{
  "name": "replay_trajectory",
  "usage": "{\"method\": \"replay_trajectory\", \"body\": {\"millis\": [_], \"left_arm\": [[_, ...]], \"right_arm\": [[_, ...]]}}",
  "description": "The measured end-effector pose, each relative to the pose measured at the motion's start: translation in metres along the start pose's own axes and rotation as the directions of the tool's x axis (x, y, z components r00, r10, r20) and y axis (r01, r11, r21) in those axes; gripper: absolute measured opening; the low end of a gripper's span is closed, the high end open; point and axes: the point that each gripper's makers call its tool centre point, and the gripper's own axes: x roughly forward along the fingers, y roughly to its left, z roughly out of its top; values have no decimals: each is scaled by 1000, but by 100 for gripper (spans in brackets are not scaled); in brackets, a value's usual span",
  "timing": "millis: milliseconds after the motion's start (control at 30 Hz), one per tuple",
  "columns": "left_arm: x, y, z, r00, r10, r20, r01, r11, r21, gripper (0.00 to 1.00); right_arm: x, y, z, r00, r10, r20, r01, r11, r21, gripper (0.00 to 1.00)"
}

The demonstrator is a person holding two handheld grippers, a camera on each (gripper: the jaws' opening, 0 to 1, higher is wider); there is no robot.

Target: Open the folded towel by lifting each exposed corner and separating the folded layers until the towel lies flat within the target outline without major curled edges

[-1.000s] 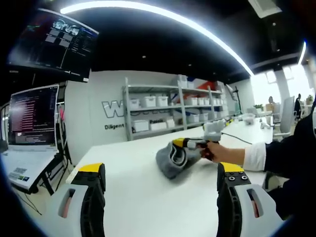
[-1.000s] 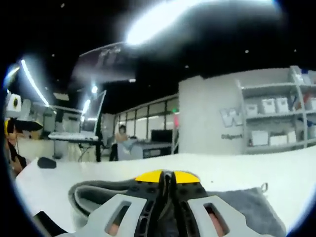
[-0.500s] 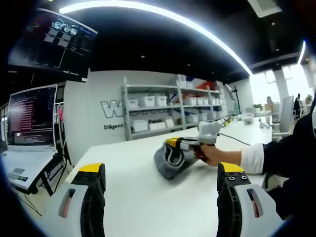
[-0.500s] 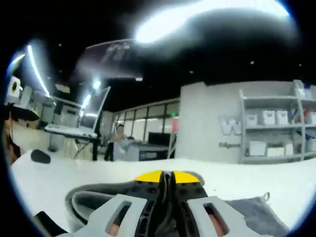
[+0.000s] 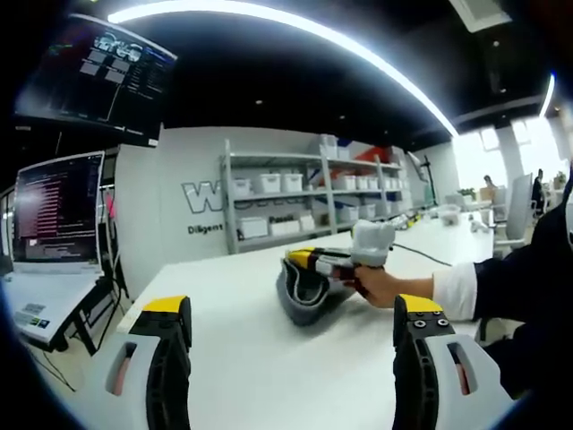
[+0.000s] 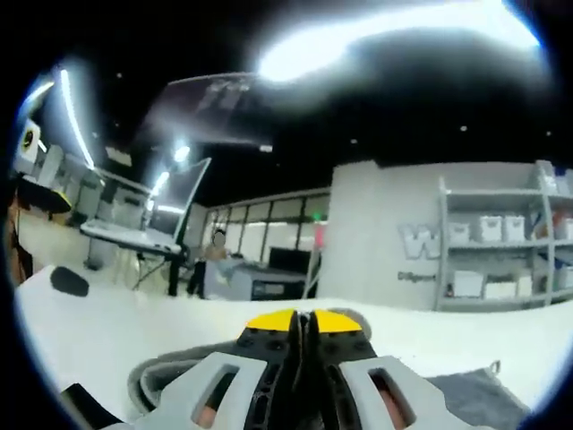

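Note:
A grey folded towel [image 5: 304,288] hangs partly lifted off the white table [image 5: 269,367], its lower folds still resting on the top. My right gripper [image 5: 300,260], held by a person's hand [image 5: 376,285], is shut on the towel's upper edge. In the right gripper view the yellow-tipped jaws of my right gripper [image 6: 303,322] are pressed together, with the towel [image 6: 470,394] curling out on both sides below them. My left gripper [image 5: 291,313] stands open low over the near part of the table, well short of the towel, with nothing between its jaws.
A laptop [image 5: 54,233] on a stand sits past the table's left edge, with a monitor [image 5: 94,81] above it. Shelves with white bins [image 5: 304,202] line the far wall. A dark small object [image 6: 67,280] lies on the table at far left in the right gripper view.
The right gripper has raised the towel's edge and carried it a little leftward, so more of the towel hangs off the table. The left gripper has stayed put.

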Motion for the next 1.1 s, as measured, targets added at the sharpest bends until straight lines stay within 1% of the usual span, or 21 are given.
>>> {"method": "replay_trajectory", "body": {"millis": [133, 267, 400, 600, 767, 967, 1100], "left_arm": [[0, 0, 0, 1000, -1, 2, 1, 1000, 0, 91], [-1, 1, 1, 1000, 0, 2, 0, 1000, 0, 91], [0, 1, 0, 1000, -2, 1, 2, 1000, 0, 91], [0, 3, -2, 1000, -1, -2, 1, 1000, -4, 91], [-2, 5, 0, 1000, 3, 2, -3, 1000, -6, 91], [-4, 8, 1, 1000, 8, 7, -8, 1000, -7, 91], [-5, 9, 1, 1000, 10, 9, -10, 1000, -9, 91]], "right_arm": [[2, 5, 1, 1000, 2, 10, -2, 1000, 8, 1], [8, 12, 3, 999, 22, 27, -22, 1000, -1, 2], [10, 21, 3, 999, 37, 30, -36, 998, -45, 3], [8, 29, -3, 998, 59, -6, -59, 997, -47, 9], [7, 32, -5, 997, 74, -18, -74, 996, -52, 14], [3, 41, -6, 994, 104, -39, -106, 992, -71, 15], [0, 46, -9, 991, 118, -59, -121, 992, -45, 18]]}}
